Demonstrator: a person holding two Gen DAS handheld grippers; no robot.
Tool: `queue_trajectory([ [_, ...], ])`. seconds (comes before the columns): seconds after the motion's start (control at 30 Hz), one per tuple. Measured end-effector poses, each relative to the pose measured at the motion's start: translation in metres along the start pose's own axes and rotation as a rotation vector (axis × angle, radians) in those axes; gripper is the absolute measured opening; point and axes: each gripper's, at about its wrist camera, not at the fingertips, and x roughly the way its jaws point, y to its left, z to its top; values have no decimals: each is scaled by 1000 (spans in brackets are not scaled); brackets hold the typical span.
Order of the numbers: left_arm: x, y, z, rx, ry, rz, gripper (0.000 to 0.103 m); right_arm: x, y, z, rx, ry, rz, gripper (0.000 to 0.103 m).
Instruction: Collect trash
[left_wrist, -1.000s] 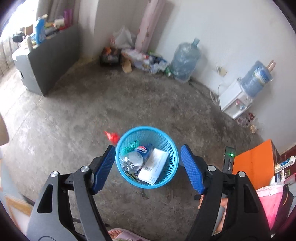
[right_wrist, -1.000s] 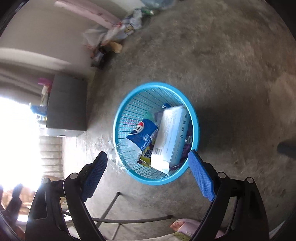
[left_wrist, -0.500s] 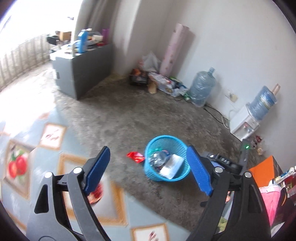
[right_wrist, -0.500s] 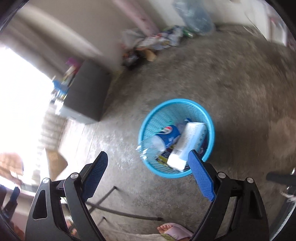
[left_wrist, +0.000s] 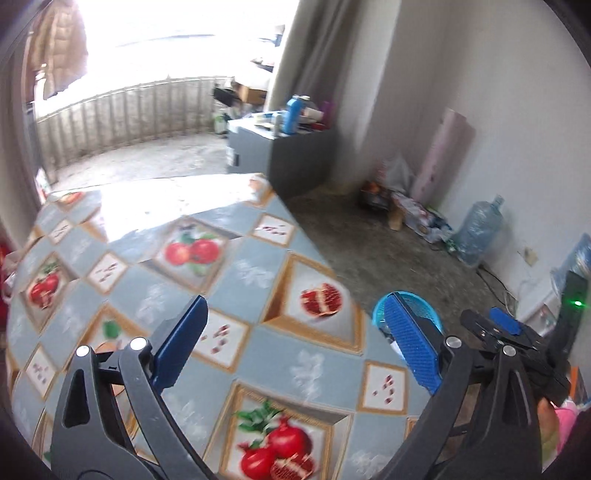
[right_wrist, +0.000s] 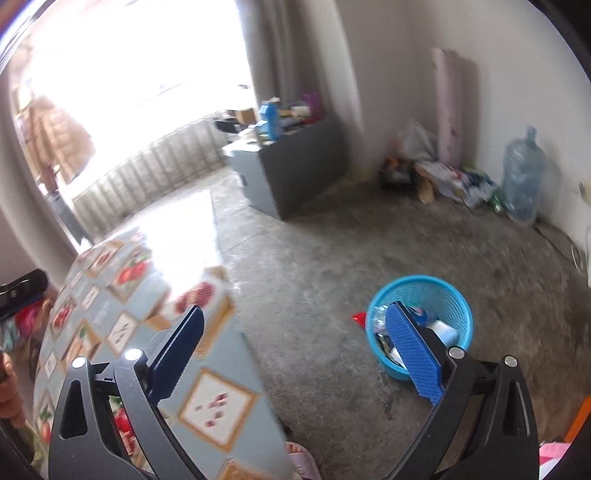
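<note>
Trash already fills the basket (right_wrist: 421, 295) on the floor; a red scrap (right_wrist: 358, 316) lies just beside it. Left gripper (left_wrist: 295, 347) and right gripper (right_wrist: 295, 350) are opening wide, empty, over the table (left_wrist: 258, 343), which looks bare.

Tablecloth (left_wrist: 258, 354): shiny, smooth, looks like plastic, fruit pictures on it. Floor (right_wrist: 332, 266): rough grey concrete, dull. Basket (right_wrist: 443, 295): blue plastic mesh. Big water bottle (right_wrist: 522, 177): clear plastic. Left gripper (left_wrist: 295, 343) pads (left_wrist: 413, 347): blue, bumpy; arms black, dull plastic, shiny metal screws. Wall (left_wrist: 498, 92): white, flat, dull.
</note>
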Motion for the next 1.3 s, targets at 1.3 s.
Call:
queue_trajectory([
  [1.3, -42, 61, -120, -207, 244, 499, 94, -24, 108, -79, -353, 255, -113, 96],
])
